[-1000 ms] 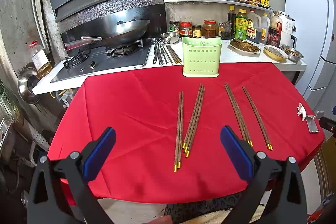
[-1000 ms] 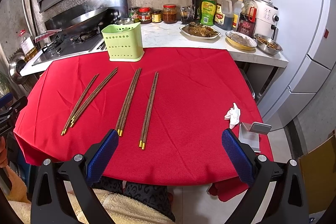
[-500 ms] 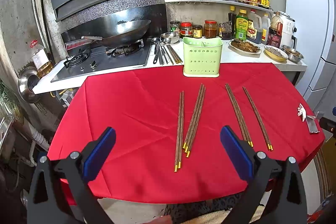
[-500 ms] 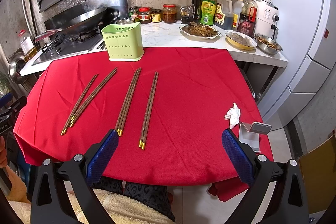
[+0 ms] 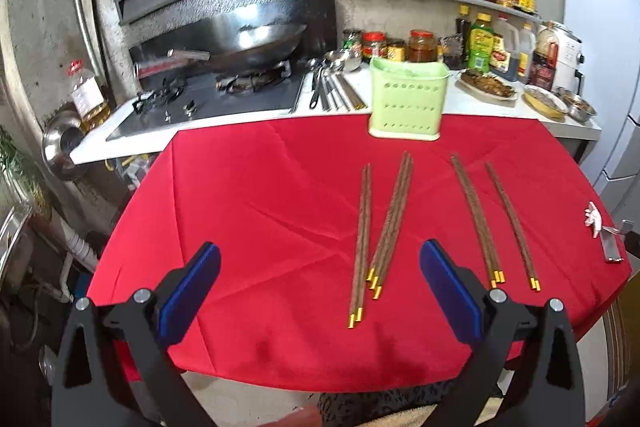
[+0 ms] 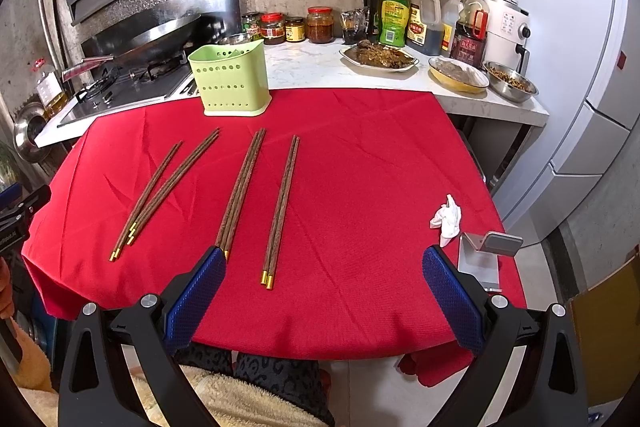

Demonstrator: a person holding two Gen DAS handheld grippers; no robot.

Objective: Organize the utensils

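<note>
With jaws spread wide and gripping nothing, the left gripper (image 5: 319, 293) and right gripper (image 6: 324, 293) are hovering over the near edge of the red tablecloth (image 6: 360, 167), where four chopstick groups (image 6: 242, 193) are lying before the upright green utensil holder (image 6: 229, 83).

4 chopstick groups (image 6: 280, 211) on red cloth (image 6: 360, 187), 1 green holder (image 6: 228, 83), 1 tissue wad (image 6: 446, 217), 1 metal stand (image 6: 480, 259).
</note>
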